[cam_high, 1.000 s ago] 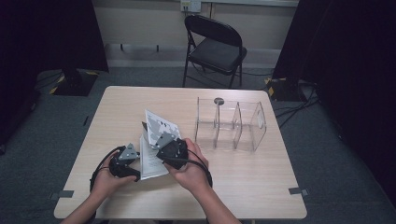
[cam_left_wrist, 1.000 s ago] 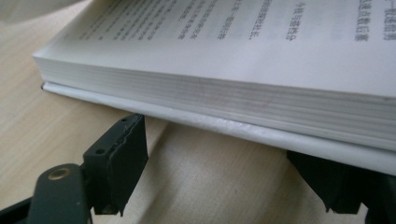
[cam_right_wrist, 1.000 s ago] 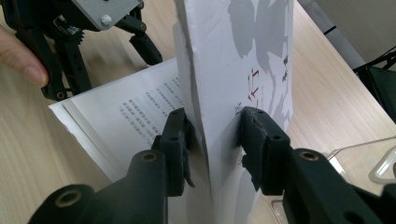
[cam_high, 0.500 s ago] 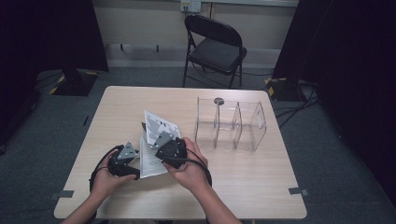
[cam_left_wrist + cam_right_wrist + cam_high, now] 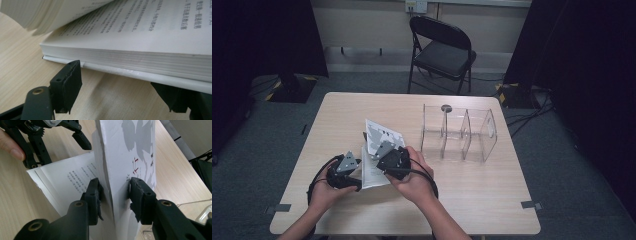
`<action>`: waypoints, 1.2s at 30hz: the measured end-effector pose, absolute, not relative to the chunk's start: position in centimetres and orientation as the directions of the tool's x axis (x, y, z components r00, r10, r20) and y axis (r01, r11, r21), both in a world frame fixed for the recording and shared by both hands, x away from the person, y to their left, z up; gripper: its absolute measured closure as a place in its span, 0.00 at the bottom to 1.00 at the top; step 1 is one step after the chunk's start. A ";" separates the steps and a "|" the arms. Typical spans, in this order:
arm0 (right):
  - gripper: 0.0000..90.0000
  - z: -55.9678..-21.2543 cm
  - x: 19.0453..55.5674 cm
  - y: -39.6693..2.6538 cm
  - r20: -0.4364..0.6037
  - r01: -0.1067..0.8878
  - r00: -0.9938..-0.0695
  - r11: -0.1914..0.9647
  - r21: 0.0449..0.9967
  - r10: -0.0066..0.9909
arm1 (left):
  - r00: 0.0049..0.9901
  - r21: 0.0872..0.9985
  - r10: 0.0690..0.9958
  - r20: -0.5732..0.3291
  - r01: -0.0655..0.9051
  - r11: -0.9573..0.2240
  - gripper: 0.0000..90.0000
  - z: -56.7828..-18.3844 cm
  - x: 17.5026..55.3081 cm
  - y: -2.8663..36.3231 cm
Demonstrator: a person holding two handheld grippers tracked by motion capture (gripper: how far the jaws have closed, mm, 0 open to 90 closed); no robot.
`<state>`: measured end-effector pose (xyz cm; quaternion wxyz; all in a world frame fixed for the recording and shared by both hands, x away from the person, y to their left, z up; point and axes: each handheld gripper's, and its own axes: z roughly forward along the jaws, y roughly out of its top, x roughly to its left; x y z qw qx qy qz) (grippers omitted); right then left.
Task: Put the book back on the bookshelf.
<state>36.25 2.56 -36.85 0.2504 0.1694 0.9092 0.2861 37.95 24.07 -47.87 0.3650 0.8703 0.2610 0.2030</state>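
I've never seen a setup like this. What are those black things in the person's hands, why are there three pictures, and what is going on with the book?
No robot here: a person sits at a wooden table holding a hand-held tool in each hand, each with two black jaws that pinch like tongs.

One picture comes from a camera above the table. The other two come from small cameras riding on each tool, looking along its jaws.

On the table lie an open book and a clear plastic box split into compartments. A folding chair stands behind.

The right gripper is shut on the lifted front part of the book, cover and some pages, holding it upright. The left gripper sits low at the edge of the pages lying flat; its jaws straddle that edge, have just been closing a little, but do not yet pinch it.
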 end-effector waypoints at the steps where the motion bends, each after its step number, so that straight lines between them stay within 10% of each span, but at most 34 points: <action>1: 0.68 -36.9 36.2 2.6 -0.360 0.163 -0.817 0.780 0.605 0.451 | 0.782 0.744 0.600 0.170 0.298 -0.598 0.27 -47.8 37.9 24.0; 18: 0.68 -35.2 36.5 3.0 -0.369 0.137 -0.841 0.815 0.564 0.396 | 0.811 0.738 0.486 0.326 0.103 -0.666 0.27 -45.7 37.2 23.1; 36: 0.66 -34.4 36.7 4.0 -0.353 0.095 -0.875 0.833 0.545 0.330 | 0.810 0.654 0.394 0.435 0.016 -0.756 0.59 -43.9 36.3 23.2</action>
